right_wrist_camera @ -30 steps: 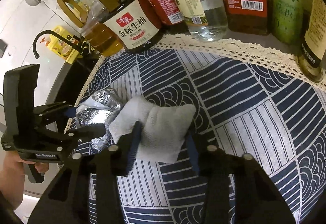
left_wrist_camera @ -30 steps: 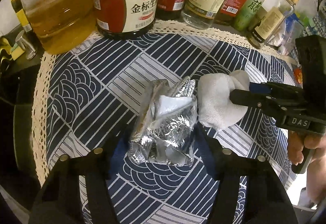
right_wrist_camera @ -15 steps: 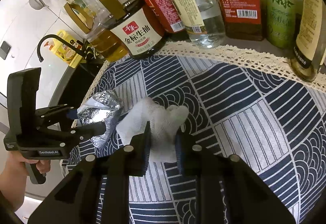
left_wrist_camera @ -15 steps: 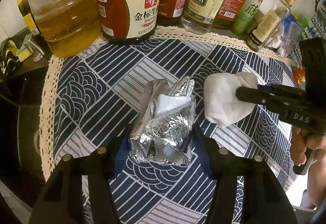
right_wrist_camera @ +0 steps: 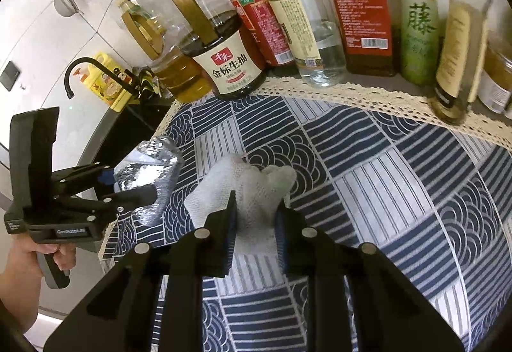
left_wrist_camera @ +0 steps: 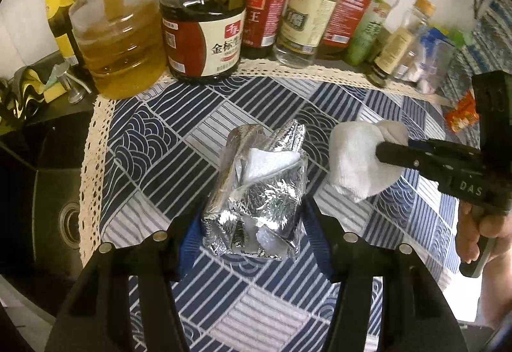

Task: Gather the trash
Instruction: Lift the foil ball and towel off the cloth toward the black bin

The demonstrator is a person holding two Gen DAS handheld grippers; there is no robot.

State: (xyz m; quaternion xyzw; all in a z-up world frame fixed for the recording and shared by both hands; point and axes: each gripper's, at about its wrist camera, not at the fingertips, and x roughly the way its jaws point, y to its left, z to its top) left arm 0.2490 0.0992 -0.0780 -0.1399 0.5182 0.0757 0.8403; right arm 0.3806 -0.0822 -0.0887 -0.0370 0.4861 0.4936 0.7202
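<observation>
Gripping two bits of trash at once, one per gripper, both over the blue patterned cloth [left_wrist_camera: 153, 140].

Left gripper [left_wrist_camera: 252, 224]: clamped on the foil wad [left_wrist_camera: 259, 188], pads pressing both flanks of its lower half. Looks raised clear of the cloth in the right view, though contact underneath hard to confirm. Right gripper [right_wrist_camera: 256, 217]: pinched tight on the tissue [right_wrist_camera: 246, 188], fingers squeezing its middle so the top fans out above them.

Foil: light, thin, crinkly, holds its crushed shape but dents further under pressure. Slick surface, so likely to slip if held by a single loose flap. Best taken across the bulky body, as now, not by the torn edges near the bottom. White scrap tucked inside the open top, may drop out if tipped.

Tissue: very light, soft, no stiffness at all, compresses to almost nothing. Grippy texture, low slip risk. Any bunched part works; a pinch through the thick centre beats a thin corner, which could tear.

Foil just left of the tissue, near but apart. Bottles [left_wrist_camera: 300, 15] lined along the back, well clear of both. No bin visible in either view.
</observation>
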